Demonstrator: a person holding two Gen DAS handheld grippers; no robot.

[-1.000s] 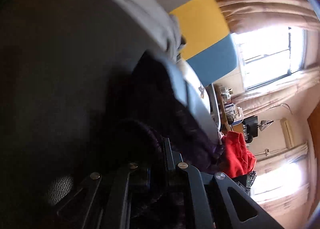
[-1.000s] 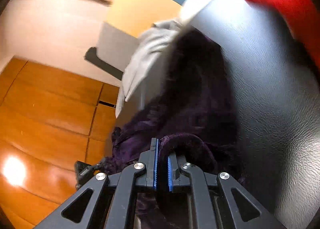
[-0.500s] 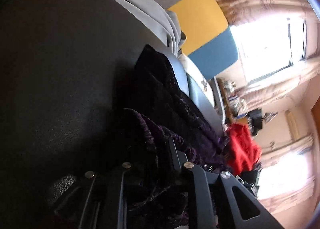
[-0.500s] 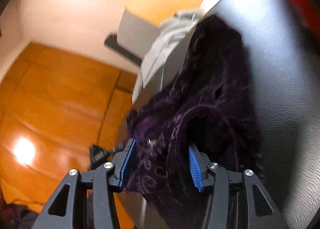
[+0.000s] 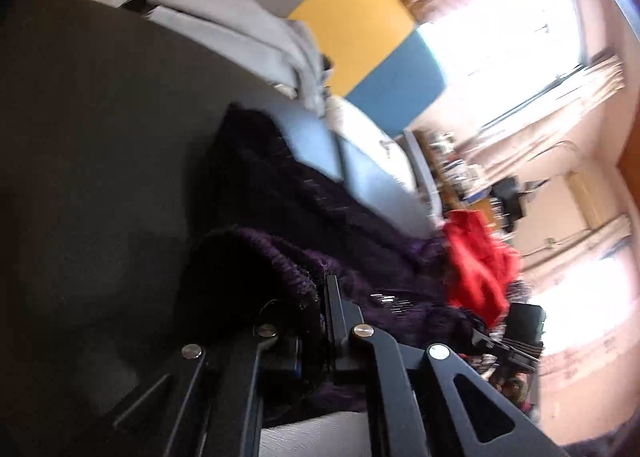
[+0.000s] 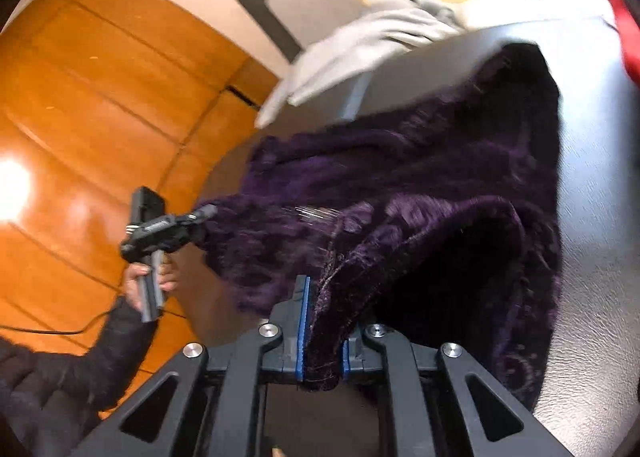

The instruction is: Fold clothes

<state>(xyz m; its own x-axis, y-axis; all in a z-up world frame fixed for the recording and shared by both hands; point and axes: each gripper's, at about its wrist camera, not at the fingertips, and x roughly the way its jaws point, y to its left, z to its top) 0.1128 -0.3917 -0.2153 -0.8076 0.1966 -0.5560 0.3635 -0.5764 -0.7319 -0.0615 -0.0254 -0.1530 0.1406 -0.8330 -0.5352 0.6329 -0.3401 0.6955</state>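
A dark purple velvet garment [image 6: 420, 185] lies over the edge of a dark leather surface [image 6: 592, 185]. My right gripper [image 6: 322, 321] is shut on a thick fold of its hem, blue pads pressed on the cloth. My left gripper [image 5: 308, 305] is shut on another edge of the same garment [image 5: 304, 209]; in the right wrist view it [image 6: 200, 217] shows at the cloth's left corner, held by a dark-sleeved hand. The garment is stretched between the two grippers, lifted at the near edge.
A pale grey garment [image 5: 240, 25] lies at the far end of the leather surface [image 5: 100, 117]; it also shows in the right wrist view [image 6: 360, 41]. A red garment [image 5: 476, 257] lies beyond the purple one. Orange wooden floor [image 6: 80, 97] lies below. Yellow and blue panels [image 5: 360, 45] stand behind.
My right gripper opened half a second ago and has shut again on the hem. Both grippers have lifted and spread the purple garment, away from the surface edge.
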